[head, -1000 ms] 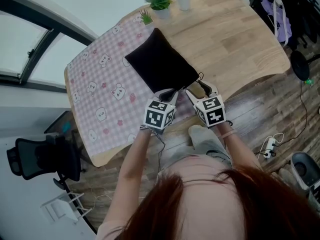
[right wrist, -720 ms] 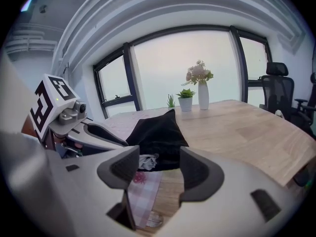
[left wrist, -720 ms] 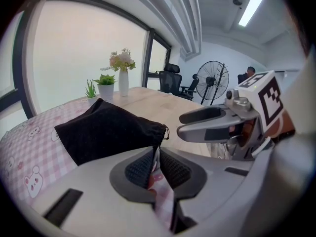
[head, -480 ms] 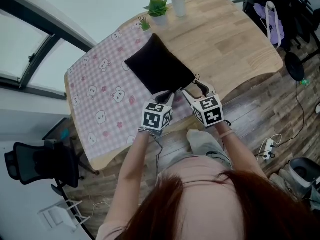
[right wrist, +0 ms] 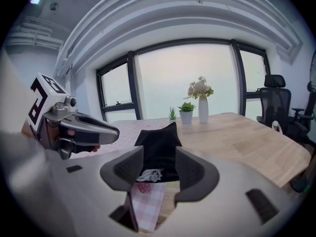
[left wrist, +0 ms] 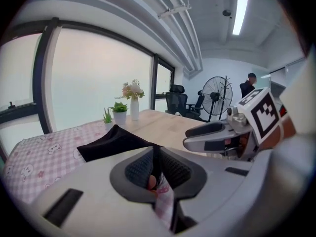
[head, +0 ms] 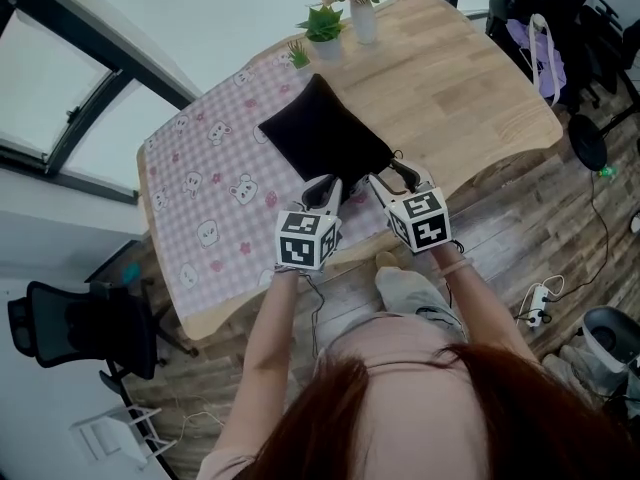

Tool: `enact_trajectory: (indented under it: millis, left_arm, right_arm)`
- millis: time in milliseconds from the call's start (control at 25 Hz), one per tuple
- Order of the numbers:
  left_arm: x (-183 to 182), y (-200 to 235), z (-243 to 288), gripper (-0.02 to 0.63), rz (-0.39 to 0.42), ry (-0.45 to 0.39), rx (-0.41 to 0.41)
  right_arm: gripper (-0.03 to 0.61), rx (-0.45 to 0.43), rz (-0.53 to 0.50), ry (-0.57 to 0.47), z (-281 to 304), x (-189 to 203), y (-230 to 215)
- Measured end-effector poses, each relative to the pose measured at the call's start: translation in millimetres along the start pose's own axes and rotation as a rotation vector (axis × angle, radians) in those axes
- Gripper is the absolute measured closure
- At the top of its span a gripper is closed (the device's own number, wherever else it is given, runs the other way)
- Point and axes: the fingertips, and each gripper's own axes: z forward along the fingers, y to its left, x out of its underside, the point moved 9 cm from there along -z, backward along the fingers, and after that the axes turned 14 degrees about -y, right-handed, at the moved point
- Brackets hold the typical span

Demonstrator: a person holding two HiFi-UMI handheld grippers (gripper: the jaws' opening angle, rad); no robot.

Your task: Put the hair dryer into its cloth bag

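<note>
Cloth bag (head: 322,138): black and soft, it lies on the pink checked tablecloth (head: 205,183) that covers one end of the wooden tabletop (head: 460,78). Its mouth is turned toward the person at the near edge. The hair dryer shows in no view. The bag looks plump rather than flat, so I judge the dryer is probably already inside, though nothing confirms it.

The left claw (left wrist: 154,168) is pressed together on the hem at the bag's mouth, with black fabric running up into its pads. The right claw (right wrist: 159,169) is spread and closing. The other side of the mouth stands between its jaws, and the pads do not yet press on it. A small white scrap (right wrist: 147,174) lies crumpled at the opening there; whether it is a tag or a drawstring I cannot tell.

The fabric should handle as limp stuff, folding and sagging wherever it is unsupported. A thin hem could slide out of a shallow pinch. A dryer inside would be a hard, lopsided weight, so a bag lifted by its mouth would hang and swing. The best hold seems to be deep on the hem at two opposite sides, with the bag kept low over the tabletop.

A vase of flowers (head: 362,13) and a potted plant (head: 325,30) stand well apart at the far edge.
</note>
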Motion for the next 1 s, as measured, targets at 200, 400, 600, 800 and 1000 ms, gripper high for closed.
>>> enact_trajectory:
  millis: [200,400,600,800,1000]
  left_arm:
    - [-15,-10,-20,0.594,0.028,-0.072,-0.035]
    - [-24,-20,-40,0.594,0.03,-0.125,-0.05]
    - [-30,-25,-61,0.594,0.021,-0.166,-0.071]
    - [-38,-29,-81,0.595,0.017,-0.201,-0.09]
    - [-50,-34,-95,0.595,0.014,-0.243,-0.1]
  right_arm:
    - [0.418,-0.002,-0.01,-0.031,-14,-10,8]
    - [0.434,0.001,-0.02,-0.051,-29,-16,15]
    - [0.464,0.007,-0.024,-0.078,-41,-24,23]
    - [0.488,0.01,-0.029,-0.109,-57,-34,31]
    - [0.51,0.013,-0.045,-0.152,-70,-45,37]
